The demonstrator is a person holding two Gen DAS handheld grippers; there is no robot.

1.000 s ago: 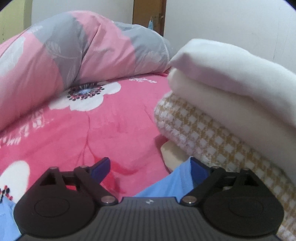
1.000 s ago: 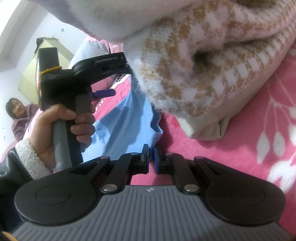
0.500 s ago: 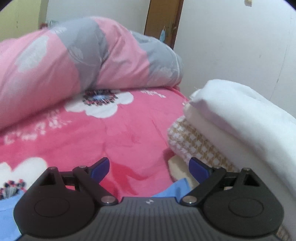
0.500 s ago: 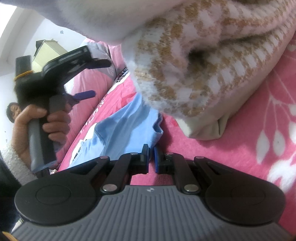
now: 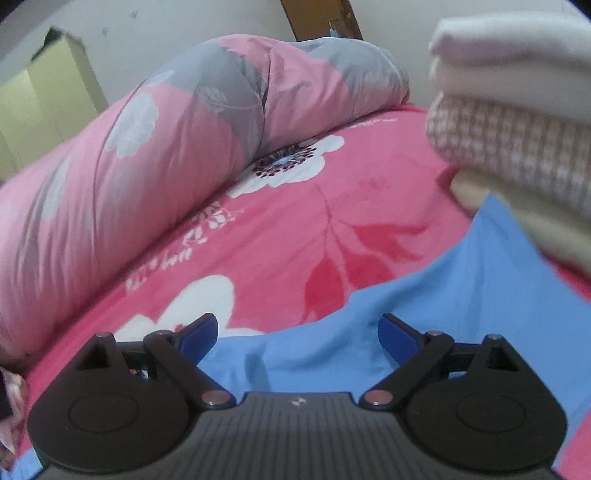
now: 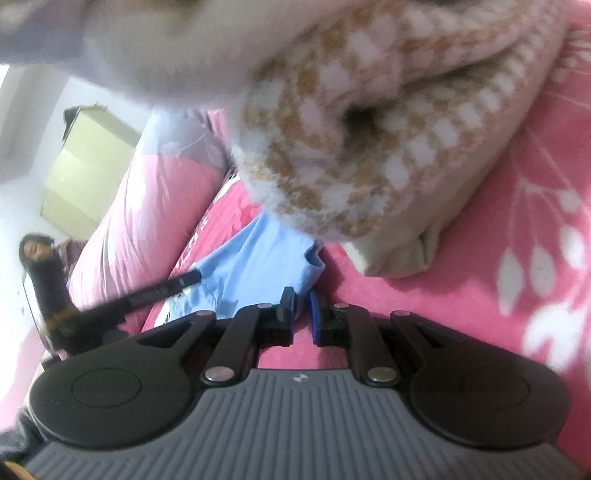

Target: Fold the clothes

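A light blue garment [image 5: 461, 288] lies flat on the pink floral bedspread [image 5: 295, 221]. My left gripper [image 5: 297, 328] hangs open just above the garment's near edge, with blue cloth under both fingers. A stack of folded clothes [image 5: 517, 147], white on top and tan-checked knit below, sits at the right. In the right wrist view that stack [image 6: 369, 129] looms close overhead. My right gripper [image 6: 302, 306] is low over the bedspread by the garment's corner [image 6: 251, 258]. Its jaws are opening, with a narrow gap and only pink bedding showing between them. The left gripper [image 6: 177, 282] is a blurred shape at the left.
A rolled pink and grey duvet [image 5: 147, 166] lies along the far left of the bed. Behind it stand a yellow cabinet [image 5: 37, 103] and a wooden door [image 5: 317, 18]. Another person [image 6: 37, 251] is at the far left of the right wrist view.
My left gripper has swung down and tilted over the blue garment, so the stack now sits at the right edge. The right gripper's jaws have parted slightly.
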